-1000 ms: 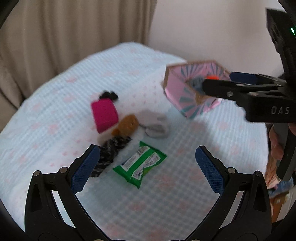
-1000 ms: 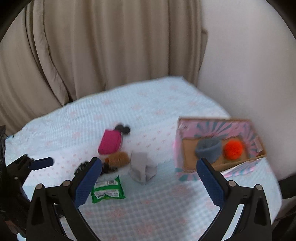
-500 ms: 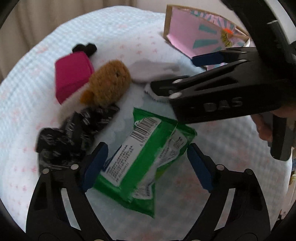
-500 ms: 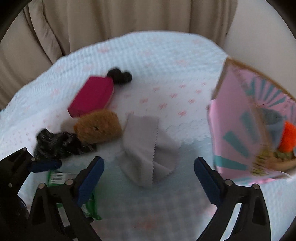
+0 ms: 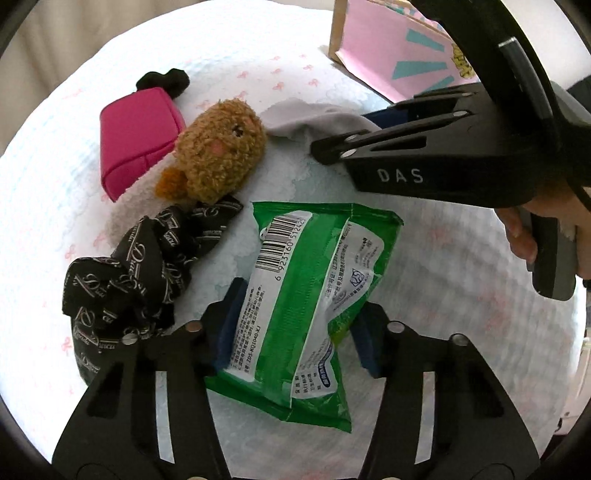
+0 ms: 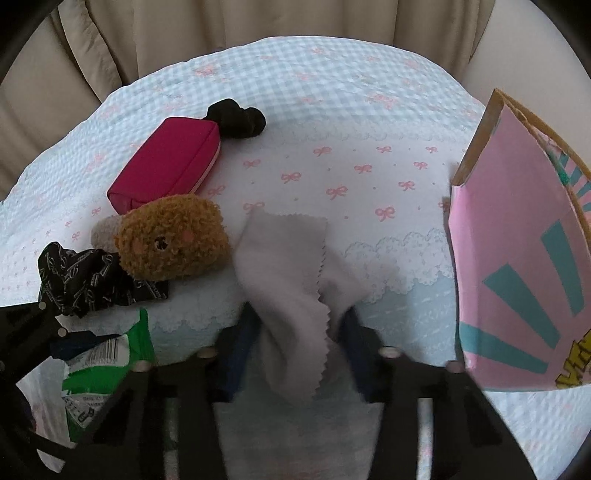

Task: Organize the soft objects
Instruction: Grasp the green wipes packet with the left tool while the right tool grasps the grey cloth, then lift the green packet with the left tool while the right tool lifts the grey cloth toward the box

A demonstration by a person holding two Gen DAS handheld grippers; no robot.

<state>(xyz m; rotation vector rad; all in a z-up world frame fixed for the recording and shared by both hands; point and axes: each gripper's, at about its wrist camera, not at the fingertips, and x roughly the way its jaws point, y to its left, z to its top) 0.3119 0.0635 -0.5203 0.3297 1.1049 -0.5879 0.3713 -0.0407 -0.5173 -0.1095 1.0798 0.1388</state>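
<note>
Between the blue pads of the left gripper (image 5: 295, 325): green wipes pack (image 5: 314, 280), label up, jaws closing on its sides, pads touching the wrapper. Between the pads of the right gripper (image 6: 301, 343): grey cloth (image 6: 291, 266), bunched, jaws closing on its near end. Both lie on the blue bow-print bedcover (image 6: 332, 122).

Just left of the left gripper: black printed scrunchie (image 5: 136, 269). Beyond it: brown plush toy (image 5: 221, 147), then magenta pouch (image 5: 136, 144) and a small black item (image 5: 166, 79).

Right of the right gripper: pink box (image 6: 517, 258), tilted.

Left wrist view alone shows a hand (image 5: 535, 229) on the right gripper's handle; right wrist view alone shows beige curtains (image 6: 221, 33).
</note>
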